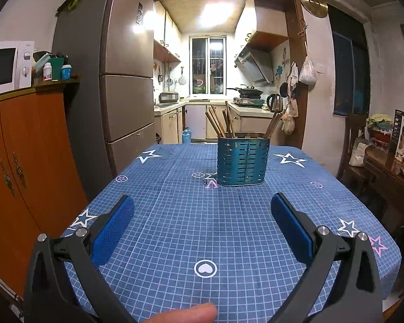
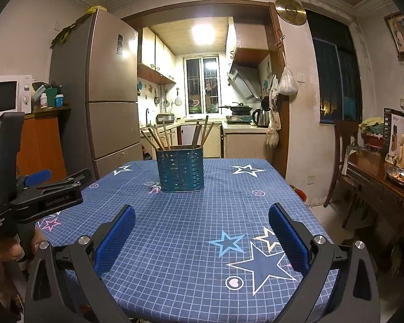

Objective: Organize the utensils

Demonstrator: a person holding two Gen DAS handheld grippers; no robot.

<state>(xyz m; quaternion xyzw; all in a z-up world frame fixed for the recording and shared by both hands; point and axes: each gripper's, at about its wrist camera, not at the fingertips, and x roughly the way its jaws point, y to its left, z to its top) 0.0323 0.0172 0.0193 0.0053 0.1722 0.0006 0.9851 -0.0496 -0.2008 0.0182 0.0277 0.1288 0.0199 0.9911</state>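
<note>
A teal, slotted metal utensil holder (image 1: 241,158) stands upright toward the far end of the table under a blue grid-and-star tablecloth (image 1: 175,215), with brown wooden chopsticks (image 1: 218,125) leaning out in two bunches, left and right. The left gripper (image 1: 202,210) hovers level above the near cloth, blue-padded jaws spread wide and empty. The right gripper (image 2: 202,222) does likewise, released, aimed past the holder's right side.
</note>
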